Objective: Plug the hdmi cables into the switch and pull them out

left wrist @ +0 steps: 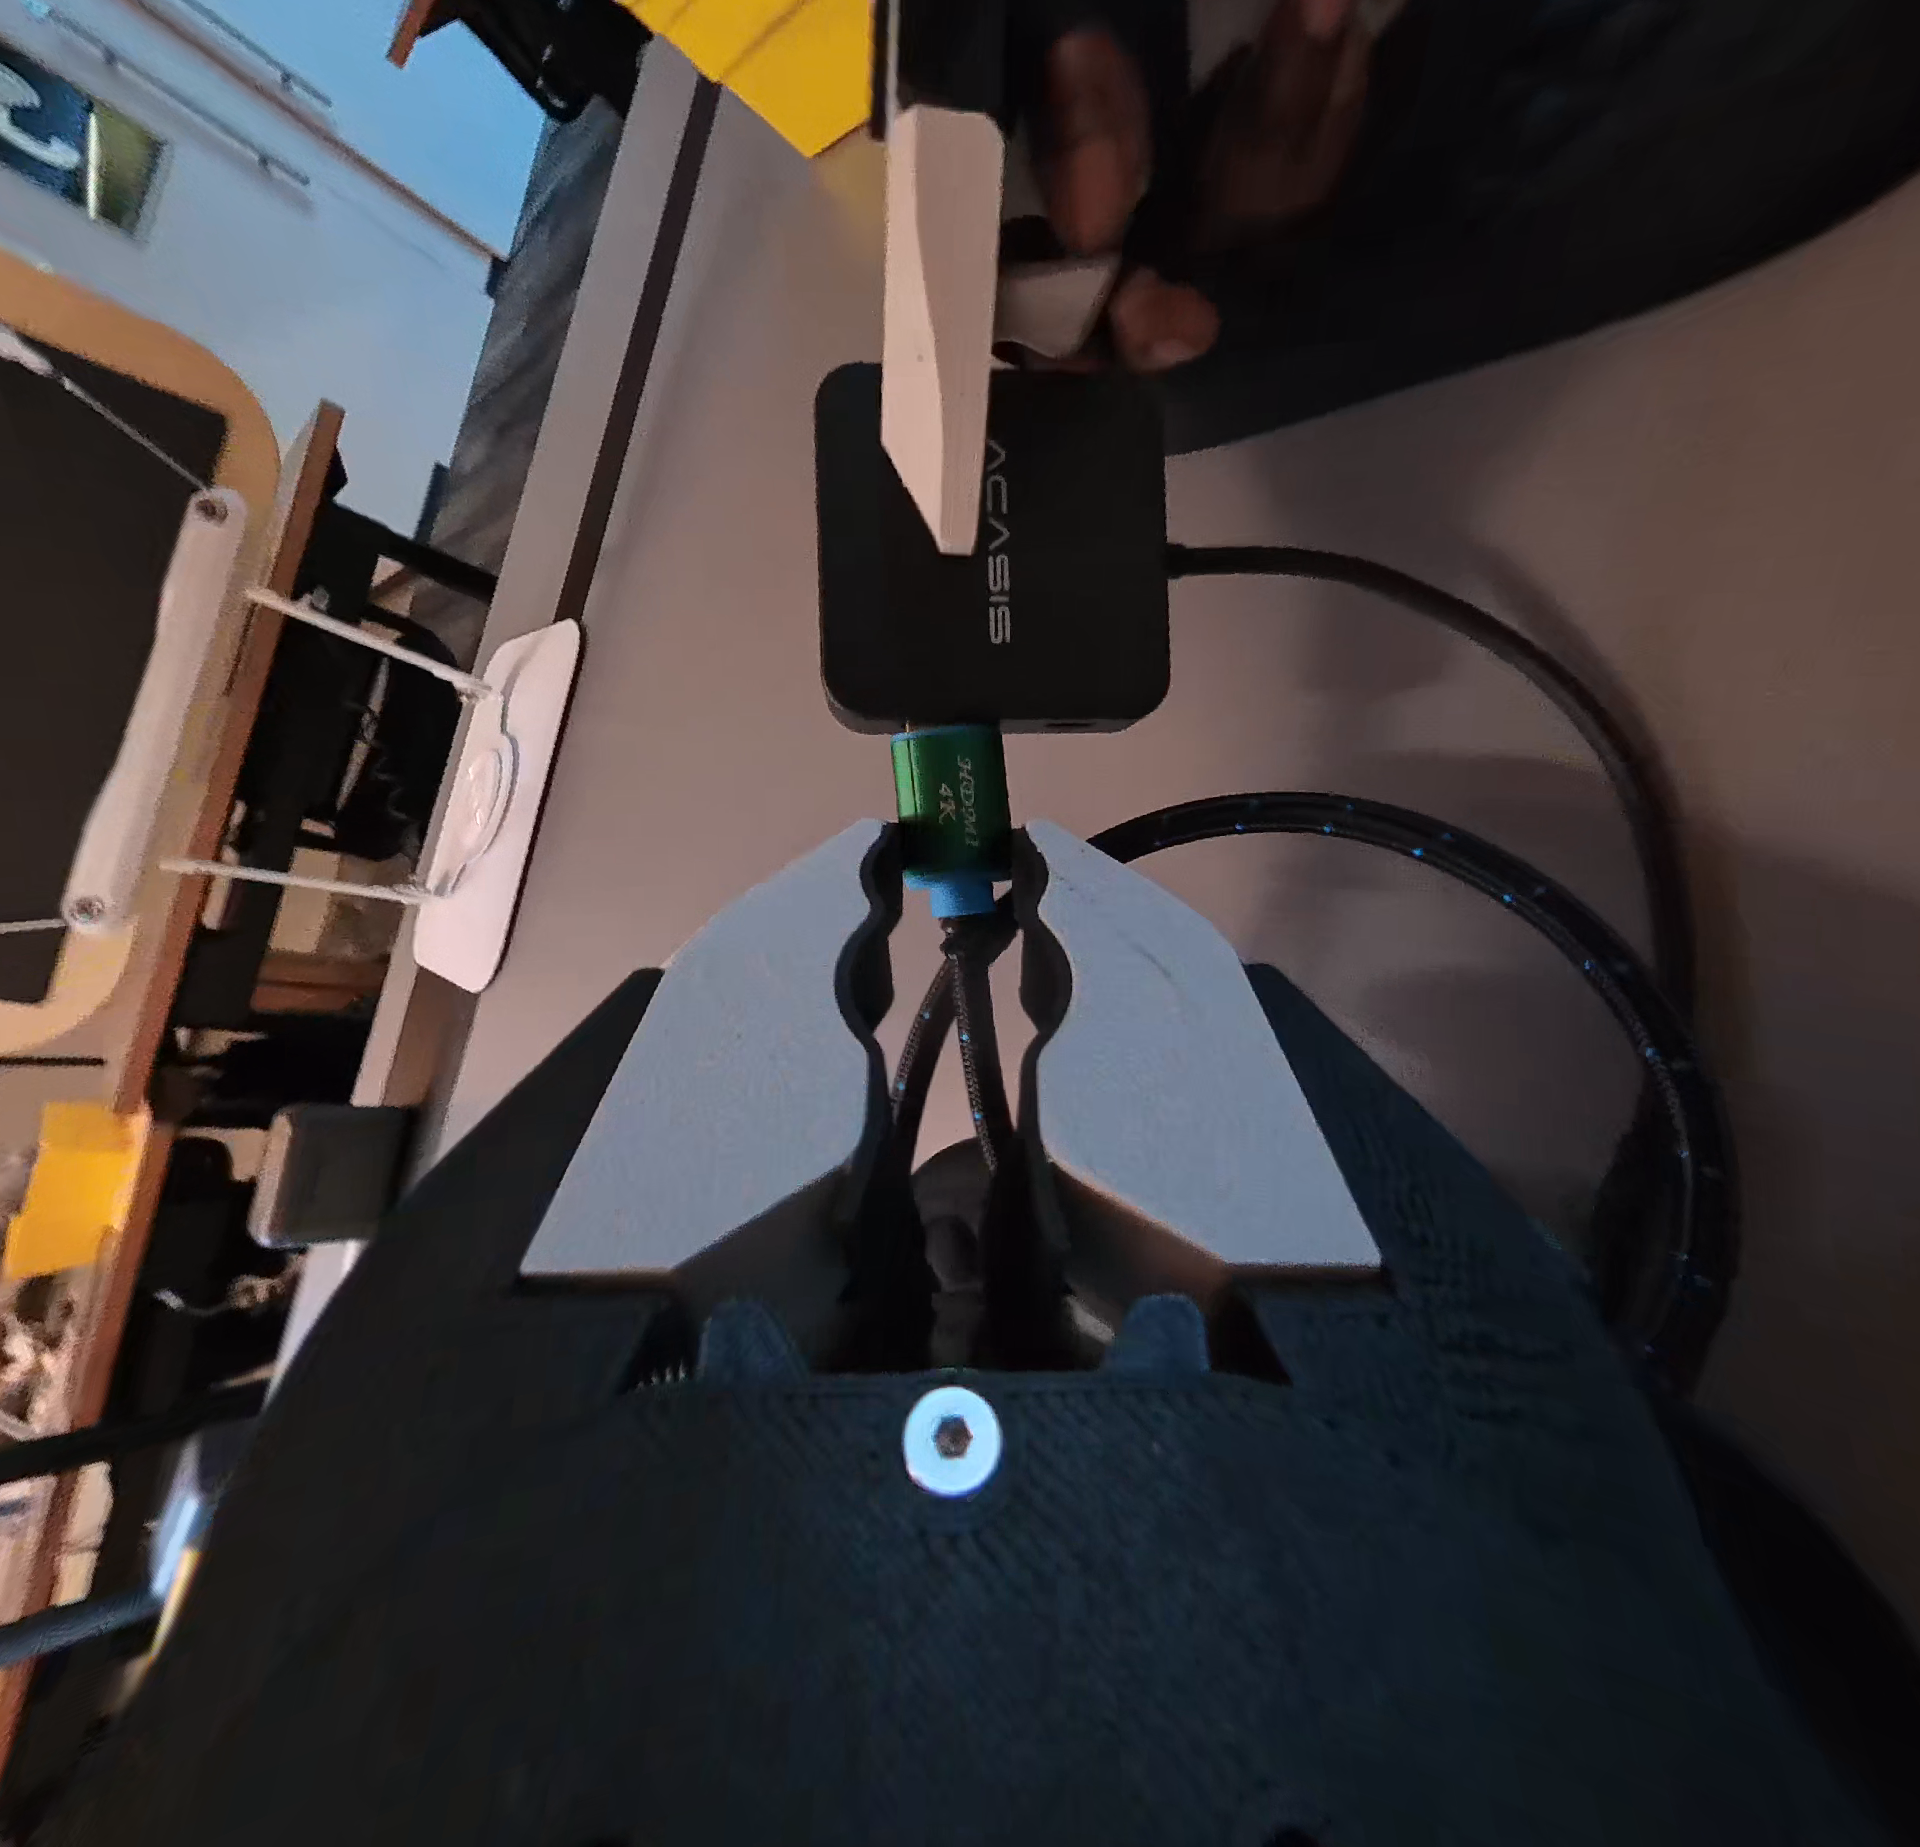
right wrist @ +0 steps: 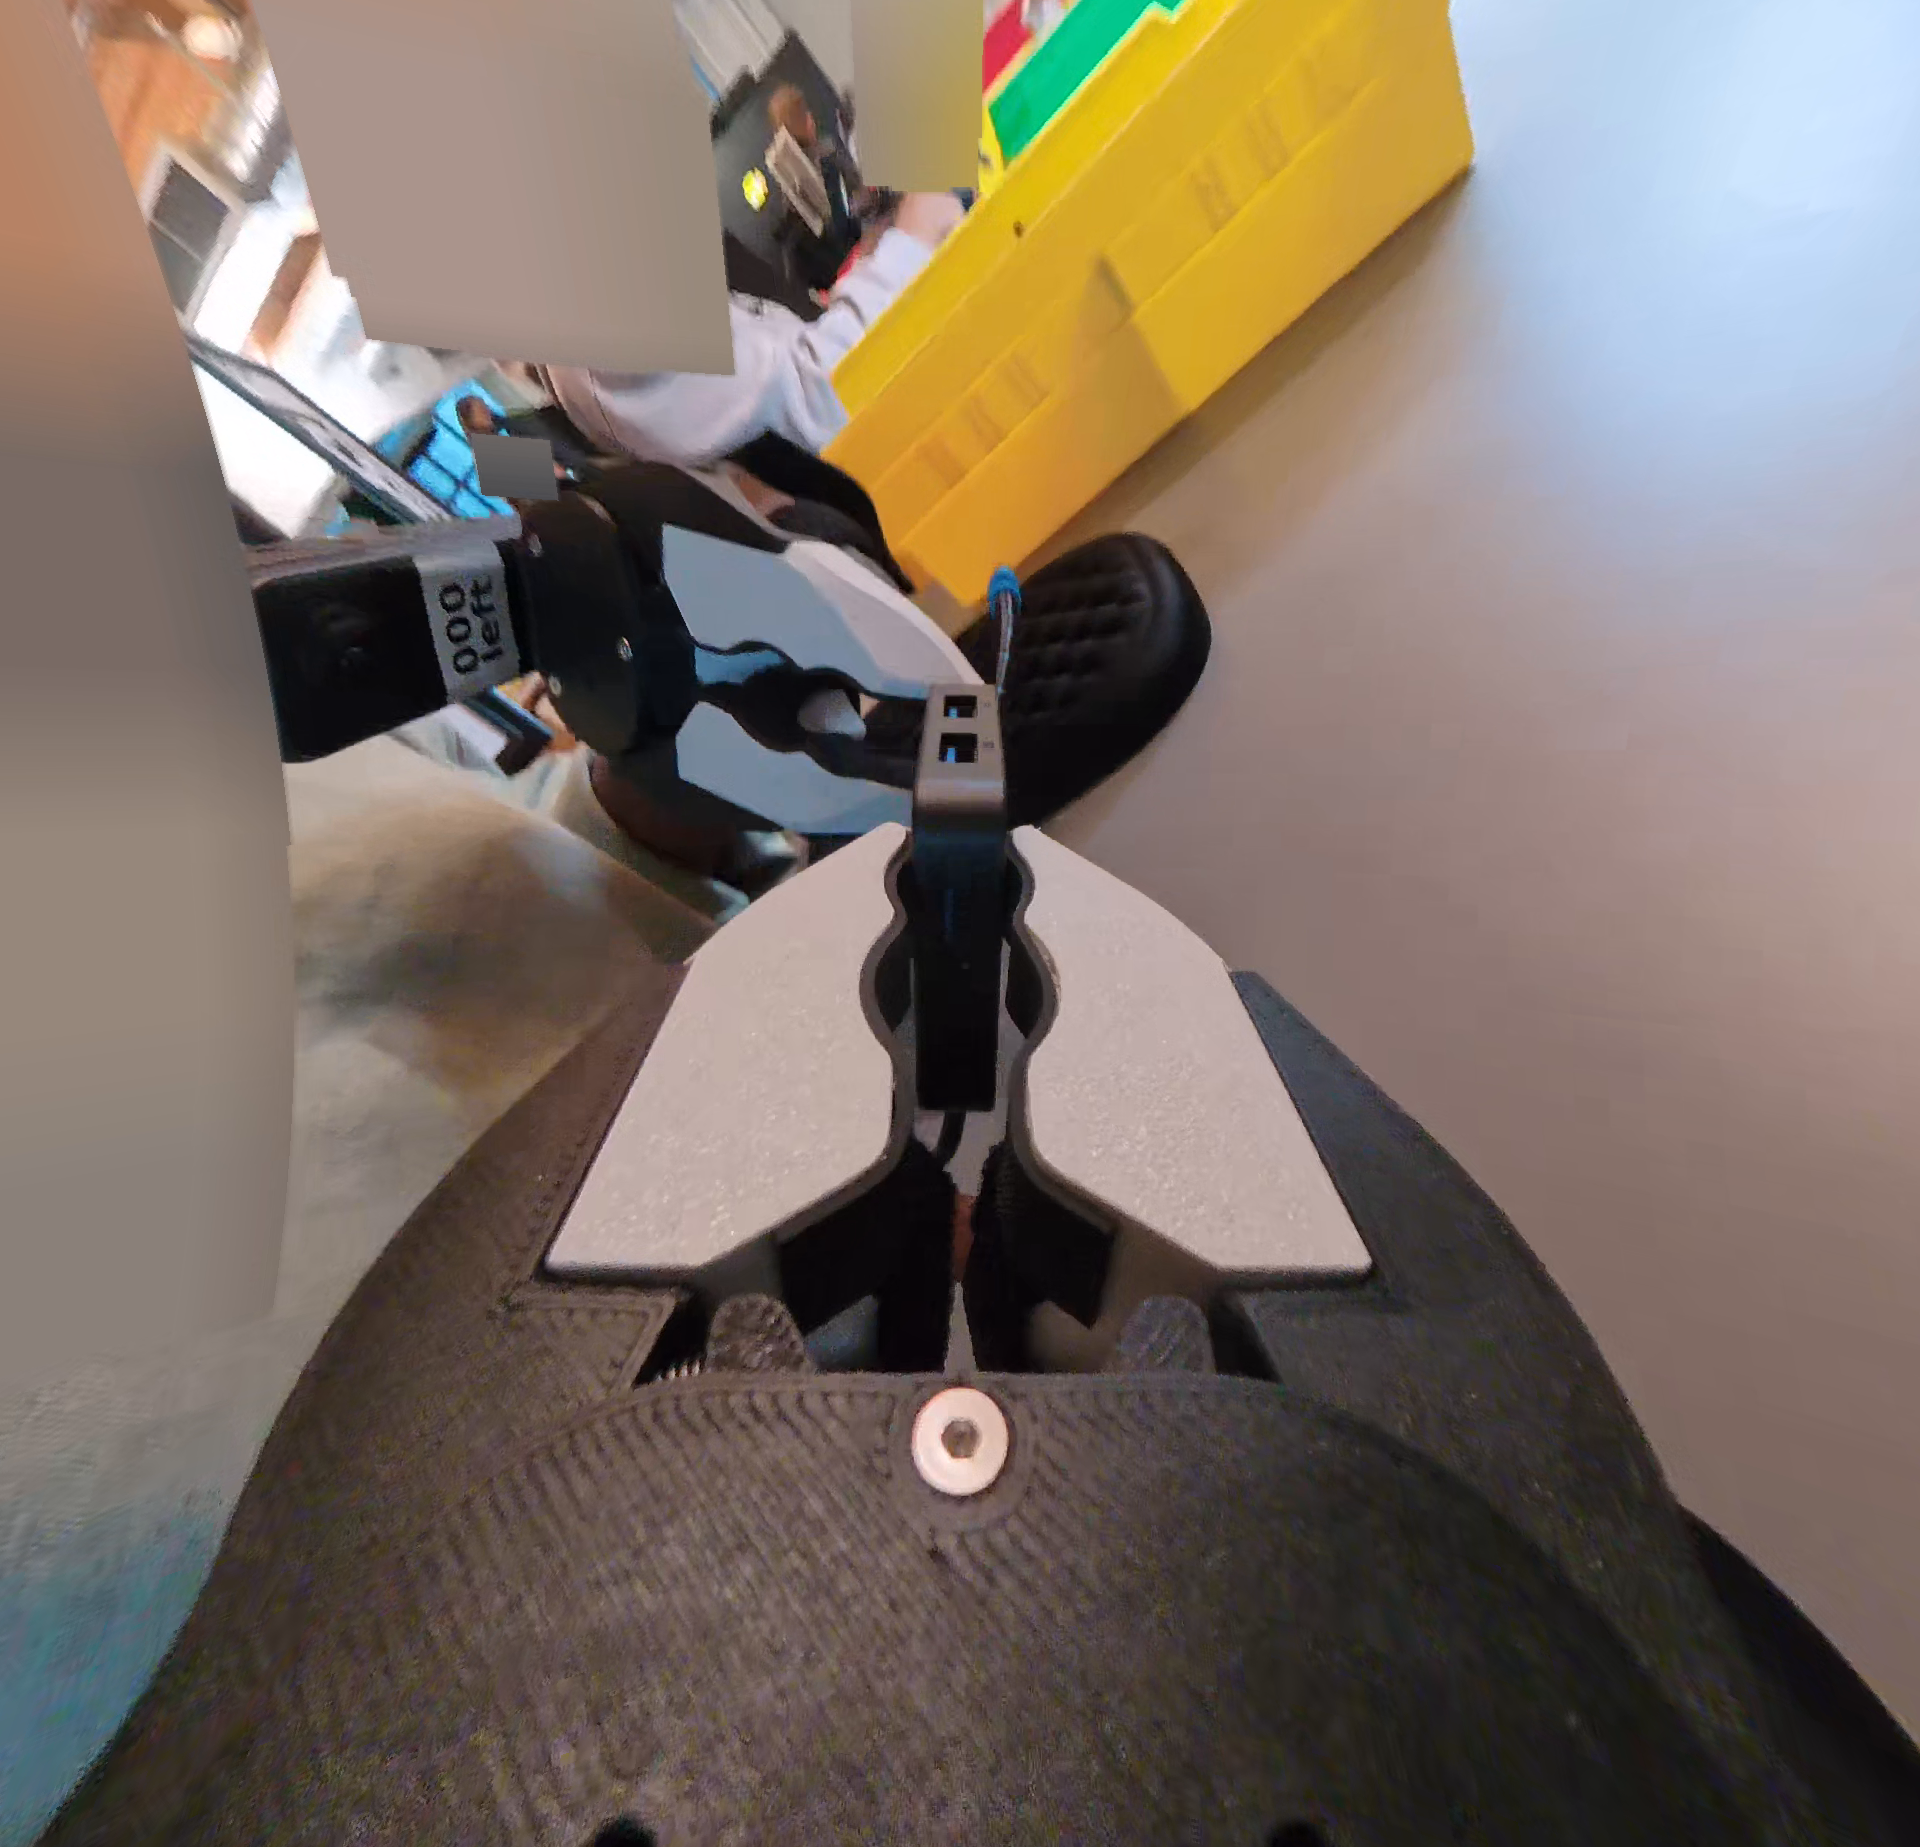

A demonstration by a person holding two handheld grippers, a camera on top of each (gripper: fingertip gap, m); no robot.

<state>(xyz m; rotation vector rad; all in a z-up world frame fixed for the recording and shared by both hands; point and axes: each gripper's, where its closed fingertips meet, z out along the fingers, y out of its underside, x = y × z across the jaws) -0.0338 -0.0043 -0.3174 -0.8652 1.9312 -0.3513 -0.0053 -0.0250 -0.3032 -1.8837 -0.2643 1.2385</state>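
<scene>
The left gripper (left wrist: pixel 954 852), clenched on the green HDMI plug (left wrist: pixel 948 805) at the switch's (left wrist: pixel 992 592) near edge, should travel straight along the port while the right gripper (right wrist: pixel 956 862) clamps the switch.

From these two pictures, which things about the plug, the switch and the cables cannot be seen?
- Left wrist view: how deep the green plug sits in the switch; the port is hidden by the switch's edge.
- Left wrist view: the switch's far side, covered by the right gripper.
- Right wrist view: the plug, hidden behind the switch.
- Both views: where the cables end, cut off behind the gripper bodies.
</scene>
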